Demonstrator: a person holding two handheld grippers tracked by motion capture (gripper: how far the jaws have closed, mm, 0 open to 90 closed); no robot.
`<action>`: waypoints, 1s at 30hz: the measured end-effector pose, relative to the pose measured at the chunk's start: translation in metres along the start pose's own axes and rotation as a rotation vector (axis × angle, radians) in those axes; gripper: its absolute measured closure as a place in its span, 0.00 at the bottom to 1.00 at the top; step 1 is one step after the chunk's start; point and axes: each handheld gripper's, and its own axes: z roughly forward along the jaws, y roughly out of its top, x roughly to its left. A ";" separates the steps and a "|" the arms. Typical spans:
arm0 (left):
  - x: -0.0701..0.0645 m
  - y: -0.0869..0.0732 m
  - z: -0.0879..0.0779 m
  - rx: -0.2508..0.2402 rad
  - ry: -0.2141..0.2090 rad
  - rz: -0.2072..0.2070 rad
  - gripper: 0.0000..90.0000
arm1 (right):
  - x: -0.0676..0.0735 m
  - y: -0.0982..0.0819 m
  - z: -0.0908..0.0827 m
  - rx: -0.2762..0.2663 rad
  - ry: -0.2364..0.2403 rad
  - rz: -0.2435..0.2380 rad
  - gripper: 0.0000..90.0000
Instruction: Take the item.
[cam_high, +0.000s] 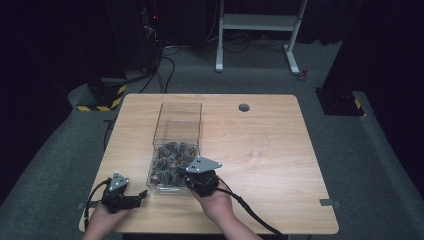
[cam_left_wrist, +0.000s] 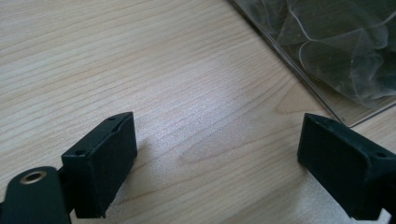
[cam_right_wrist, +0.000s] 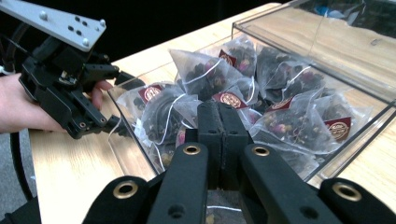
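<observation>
We reach into the clear box (cam_high: 176, 131) of tea bags (cam_right_wrist: 289, 122).
Our right tool (cam_right_wrist: 223, 126) is pinched tight, maybe on a bag; our left tool (cam_left_wrist: 219, 165) waits wide apart on the worktop (cam_high: 270, 170).

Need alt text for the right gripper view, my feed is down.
The right claw, jaws shut together, reaches into a clear plastic box of pyramid tea bags. At left, a hand holds the left claw on the wooden table beside the box.

At frame centre, the right gripper's (cam_right_wrist: 218, 122) black jaws press together over clear pyramid tea bags (cam_right_wrist: 289, 122) inside a transparent plastic box (cam_right_wrist: 327, 44); the left gripper (cam_right_wrist: 70, 88) occupies the upper left.
</observation>
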 end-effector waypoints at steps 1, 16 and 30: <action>0.000 0.000 0.000 0.000 0.000 0.000 0.13 | 0.000 0.001 -0.001 -0.010 -0.003 0.000 1.00; 0.000 0.000 0.000 0.000 0.000 0.000 0.14 | -0.004 0.006 -0.017 -0.058 -0.013 0.008 1.00; 0.000 0.000 0.000 0.000 0.000 0.000 0.14 | -0.017 0.009 -0.033 -0.081 -0.053 0.019 1.00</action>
